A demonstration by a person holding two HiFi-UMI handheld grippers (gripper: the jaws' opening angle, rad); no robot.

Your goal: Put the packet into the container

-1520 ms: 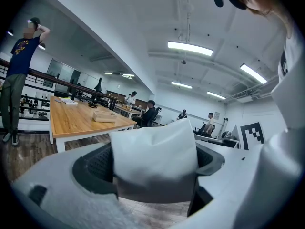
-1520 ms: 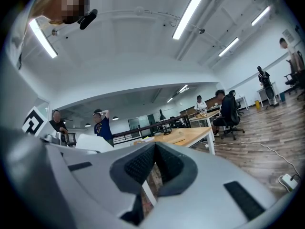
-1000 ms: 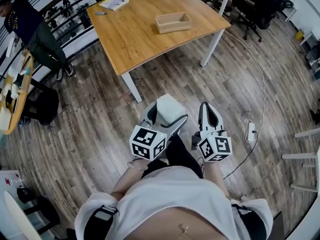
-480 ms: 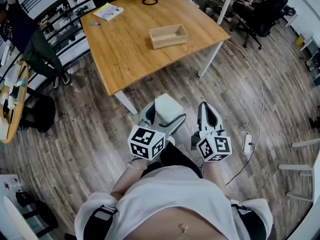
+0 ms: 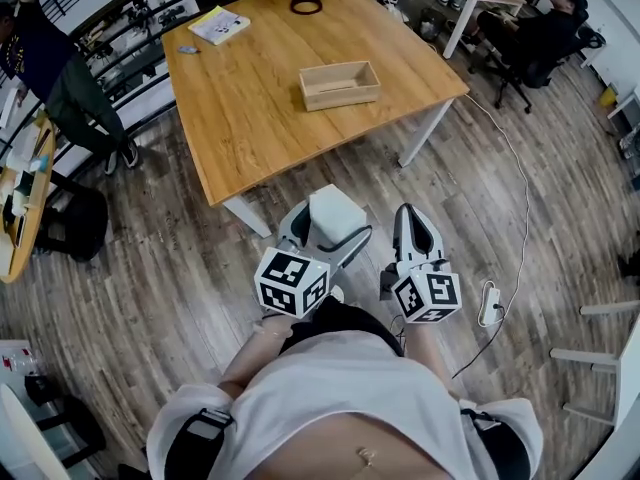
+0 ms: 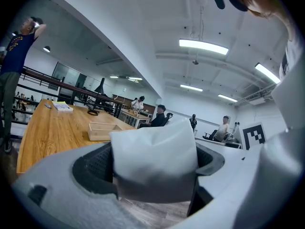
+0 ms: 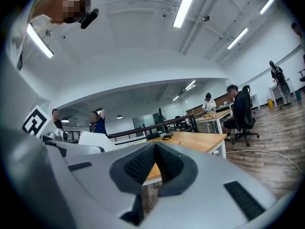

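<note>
We held the white packet [image 5: 335, 211] clamped between the jaws of the left gripper [image 5: 330, 223]. It was out in front of our body, above the wood-plank floor [image 5: 150, 268] and short of the near edge of the surface [image 5: 250, 118]. The packet's visible faces were plain white. The jaws of the right gripper [image 5: 414, 213] were closed together with nothing between them, just beside the left one. Each gripper's cube [image 5: 293, 282] carried black-and-white square markers. The container [image 5: 340, 85], an open wooden box, sat on the surface toward its right edge, well apart from the packet. A yellow-covered booklet [image 5: 221, 25] lay by the far left corner, its print too small for us to read.
</note>
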